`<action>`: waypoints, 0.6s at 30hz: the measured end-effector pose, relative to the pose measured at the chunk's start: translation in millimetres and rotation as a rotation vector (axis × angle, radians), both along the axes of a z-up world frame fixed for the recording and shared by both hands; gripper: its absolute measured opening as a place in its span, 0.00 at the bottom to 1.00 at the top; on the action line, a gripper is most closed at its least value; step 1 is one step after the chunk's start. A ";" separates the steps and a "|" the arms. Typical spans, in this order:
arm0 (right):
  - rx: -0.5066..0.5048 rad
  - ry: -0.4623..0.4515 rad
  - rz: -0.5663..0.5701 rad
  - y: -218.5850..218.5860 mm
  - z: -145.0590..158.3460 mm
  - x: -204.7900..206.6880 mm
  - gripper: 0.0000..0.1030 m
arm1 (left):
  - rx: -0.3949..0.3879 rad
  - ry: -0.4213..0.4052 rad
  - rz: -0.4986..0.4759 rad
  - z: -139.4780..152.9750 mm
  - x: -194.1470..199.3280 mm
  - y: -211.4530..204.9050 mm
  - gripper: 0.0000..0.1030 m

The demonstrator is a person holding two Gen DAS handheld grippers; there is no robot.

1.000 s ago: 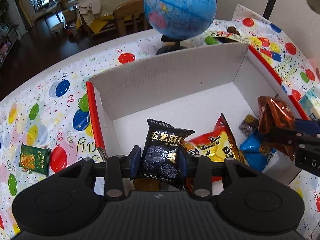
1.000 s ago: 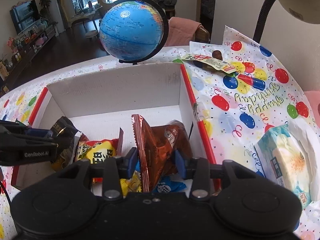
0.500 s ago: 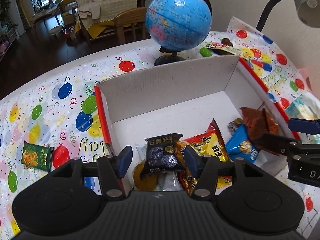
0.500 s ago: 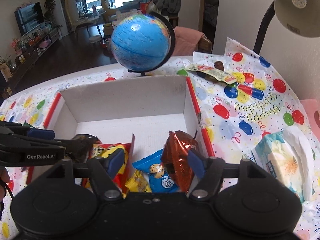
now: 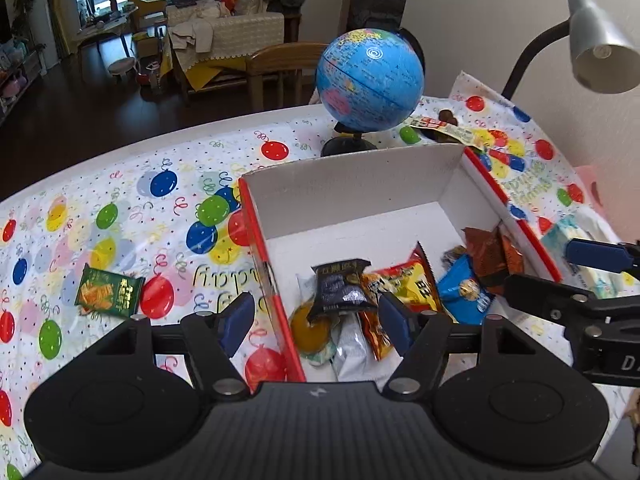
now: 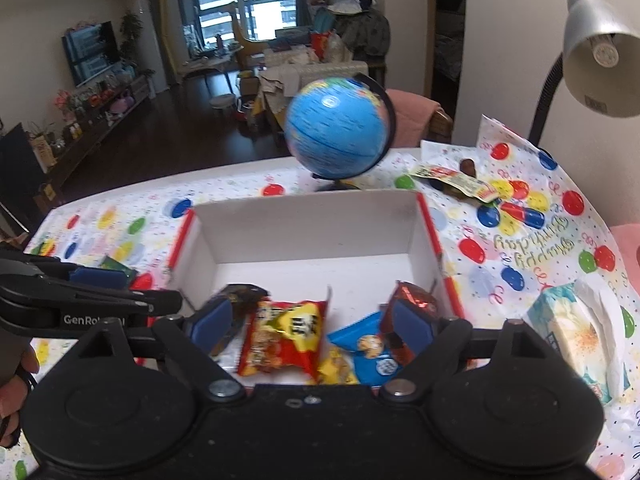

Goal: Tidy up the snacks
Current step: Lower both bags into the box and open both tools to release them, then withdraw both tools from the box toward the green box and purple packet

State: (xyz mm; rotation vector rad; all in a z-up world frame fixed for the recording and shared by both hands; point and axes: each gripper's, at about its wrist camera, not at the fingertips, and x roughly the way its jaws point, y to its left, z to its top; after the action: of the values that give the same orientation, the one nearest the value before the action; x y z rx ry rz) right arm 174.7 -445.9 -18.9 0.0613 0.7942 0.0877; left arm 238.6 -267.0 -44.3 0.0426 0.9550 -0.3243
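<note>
Here the left gripper (image 5: 316, 318) is seen with its blue pads apart and its jaws opening; nothing is pressed between them, and the black snack packet (image 5: 339, 287) lies free below, inside the white box (image 5: 360, 188). The gripper is angled downward over the near left corner of the box, one pad standing outside the red-edged left wall.

The right gripper (image 6: 312, 326) is likewise spread wide, its jaws opening, with no packet gripped. It is tilted down over the near end of the box. Part of a hand (image 6: 12, 384) is glimpsed at the lower left edge of the right wrist view.

Inside the box, the snacks are heaped at the near end: the black packet toward the left wall, a red and yellow packet (image 6: 286, 336) beside it, then a blue packet (image 6: 370, 346), and a crinkled copper-brown packet (image 6: 412, 300) against the right wall. The far half of the box floor is bare.

A green packet (image 5: 108, 290) is left on the balloon tablecloth (image 5: 120, 200), well to the left of the box. A globe (image 5: 370, 80) stands just behind the box.
</note>
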 end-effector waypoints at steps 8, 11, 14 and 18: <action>0.029 -0.024 0.056 34.4 15.2 -12.9 0.97 | -0.030 -0.035 0.031 18.5 -21.4 36.6 0.73; 0.036 -0.028 0.074 47.8 17.9 -13.4 0.98 | -0.041 -0.042 0.057 22.2 -25.9 54.3 0.73; 0.045 -0.027 0.091 61.8 19.0 -14.0 0.99 | -0.049 -0.049 0.077 24.6 -29.0 72.2 0.74; 0.054 -0.022 0.115 82.7 18.9 -12.5 0.99 | -0.054 -0.056 0.115 25.0 -30.0 96.8 0.78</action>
State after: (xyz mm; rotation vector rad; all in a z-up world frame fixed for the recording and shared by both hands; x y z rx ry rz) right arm 162.2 -363.2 0.0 0.0657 0.7729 0.2183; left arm 208.5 -170.2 -19.2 -0.0519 0.8888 -0.2409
